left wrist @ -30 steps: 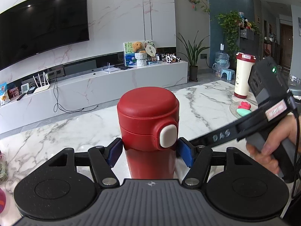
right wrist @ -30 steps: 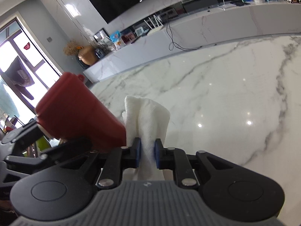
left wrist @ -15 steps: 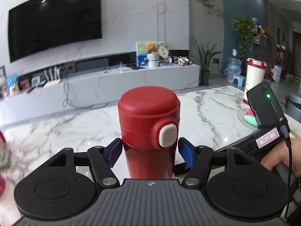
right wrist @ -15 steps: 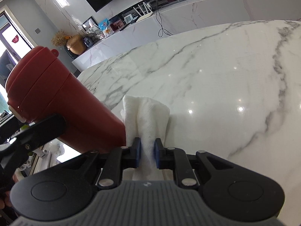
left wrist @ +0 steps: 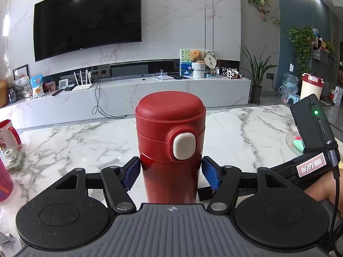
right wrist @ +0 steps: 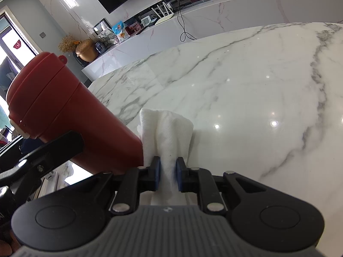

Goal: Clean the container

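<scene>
Your left hand-held gripper (left wrist: 171,174) is closing its jaws around the red container (left wrist: 170,147), upright on the worktop (left wrist: 246,132). Right hand-held gripper (right wrist: 168,172) pinches the white tissue (right wrist: 169,132), touching its side. Wiping looks barely begun.

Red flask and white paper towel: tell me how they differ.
The red flask is rigid, glossy and stands between the left gripper fingers, whose jaws are closing. The white paper towel is soft, crumpled and pinched in the shut right gripper. Both sit over the marble table.
</scene>
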### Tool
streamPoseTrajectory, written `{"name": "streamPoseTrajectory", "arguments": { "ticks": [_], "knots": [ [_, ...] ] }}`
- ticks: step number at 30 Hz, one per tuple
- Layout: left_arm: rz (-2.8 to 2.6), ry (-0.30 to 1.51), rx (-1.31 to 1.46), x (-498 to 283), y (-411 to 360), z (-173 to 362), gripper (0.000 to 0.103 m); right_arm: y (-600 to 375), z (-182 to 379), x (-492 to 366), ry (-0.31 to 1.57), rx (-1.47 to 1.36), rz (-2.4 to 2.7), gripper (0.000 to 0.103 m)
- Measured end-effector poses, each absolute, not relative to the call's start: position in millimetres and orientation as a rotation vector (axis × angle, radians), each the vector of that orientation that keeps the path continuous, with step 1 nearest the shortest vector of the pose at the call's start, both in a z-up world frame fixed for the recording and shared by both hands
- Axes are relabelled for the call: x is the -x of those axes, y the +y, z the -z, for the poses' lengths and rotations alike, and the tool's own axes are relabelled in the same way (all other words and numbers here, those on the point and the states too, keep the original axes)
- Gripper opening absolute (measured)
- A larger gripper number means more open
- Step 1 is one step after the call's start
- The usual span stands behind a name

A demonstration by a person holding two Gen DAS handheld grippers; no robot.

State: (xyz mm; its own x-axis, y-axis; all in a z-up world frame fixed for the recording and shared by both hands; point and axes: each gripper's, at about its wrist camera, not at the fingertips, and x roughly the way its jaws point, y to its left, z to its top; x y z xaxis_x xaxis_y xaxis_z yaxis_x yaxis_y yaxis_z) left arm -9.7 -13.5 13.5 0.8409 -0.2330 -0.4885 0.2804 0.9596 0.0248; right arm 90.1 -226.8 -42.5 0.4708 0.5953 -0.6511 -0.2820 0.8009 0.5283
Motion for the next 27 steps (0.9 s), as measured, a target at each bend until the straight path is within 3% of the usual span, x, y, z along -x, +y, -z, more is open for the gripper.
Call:
{"name": "streamPoseTrajectory", "arguments": {
  "ticks": [14,27],
  "knots": [
    [0.424,0.546,-0.163,-2,-3,-16,0.06,-232,26,-87,0.882,-0.411,-0.59,0.018],
    [0.451,0.557,-0.179,-2,-1,-15,0.06,-245,-23,-74,0.638,-0.468,-0.676,0.018]
  ]
}}
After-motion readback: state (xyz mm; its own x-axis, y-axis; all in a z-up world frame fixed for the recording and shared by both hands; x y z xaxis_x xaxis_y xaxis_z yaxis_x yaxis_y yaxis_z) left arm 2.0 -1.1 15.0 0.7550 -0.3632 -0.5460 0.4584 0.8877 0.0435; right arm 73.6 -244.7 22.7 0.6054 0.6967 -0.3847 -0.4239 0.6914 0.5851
